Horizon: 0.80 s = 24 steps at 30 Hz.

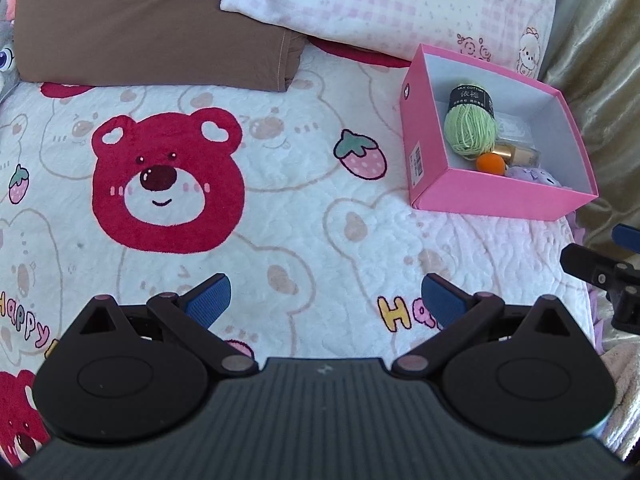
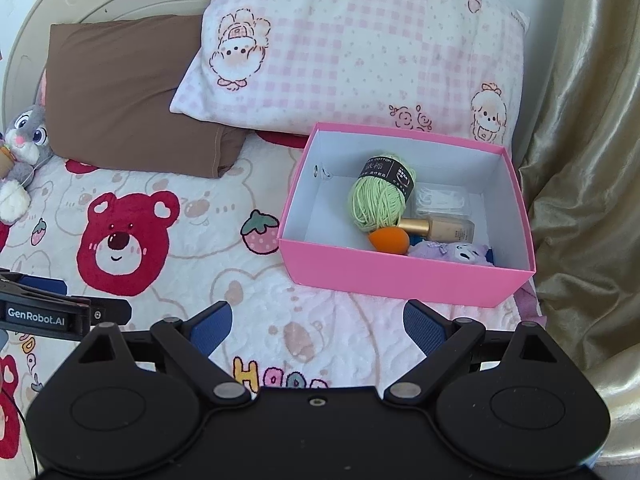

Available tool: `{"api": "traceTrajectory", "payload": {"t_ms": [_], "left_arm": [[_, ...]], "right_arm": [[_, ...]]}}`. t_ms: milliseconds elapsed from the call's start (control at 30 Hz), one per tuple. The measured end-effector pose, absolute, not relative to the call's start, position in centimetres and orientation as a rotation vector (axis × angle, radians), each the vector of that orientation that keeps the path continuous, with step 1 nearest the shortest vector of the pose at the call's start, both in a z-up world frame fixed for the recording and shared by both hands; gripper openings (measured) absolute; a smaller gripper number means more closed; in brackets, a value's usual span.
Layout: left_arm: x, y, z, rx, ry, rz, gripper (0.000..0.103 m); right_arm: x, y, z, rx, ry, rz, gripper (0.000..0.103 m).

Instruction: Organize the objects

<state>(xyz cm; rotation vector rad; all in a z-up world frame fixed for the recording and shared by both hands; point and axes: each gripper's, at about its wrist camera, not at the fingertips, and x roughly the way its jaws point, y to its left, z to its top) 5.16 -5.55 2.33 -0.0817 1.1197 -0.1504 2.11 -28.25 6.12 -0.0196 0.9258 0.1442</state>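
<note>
A pink box (image 2: pixel 400 276) stands on the bed at the right; it also shows in the left wrist view (image 1: pixel 500 200). Inside lie a green yarn ball (image 2: pixel 378 200), an orange sponge (image 2: pixel 389 241), a foundation bottle (image 2: pixel 440 229), a purple plush (image 2: pixel 460 254) and a clear packet (image 2: pixel 440 200). My right gripper (image 2: pixel 316 326) is open and empty just in front of the box. My left gripper (image 1: pixel 326 300) is open and empty over the blanket, left of the box. The right gripper's fingers (image 1: pixel 592 268) show at the left view's right edge.
A bear-print blanket (image 1: pixel 280 220) covers the bed. A brown pillow (image 2: pixel 128 96) and a pink checked pillow (image 2: pixel 360 48) lie behind the box. A grey bunny plush (image 2: pixel 24 140) sits at the far left. A gold curtain (image 2: pixel 588 180) hangs at the right.
</note>
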Motion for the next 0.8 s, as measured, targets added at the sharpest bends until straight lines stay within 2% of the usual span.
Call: {"api": "traceTrajectory", "payload": {"t_ms": [800], "left_arm": [[4.84,-6.06,2.10,-0.057,1.126,-0.085,0.103]], "right_arm": [[2.78,-28.54,5.23,-0.028,0.975,0.118,0.095]]}}
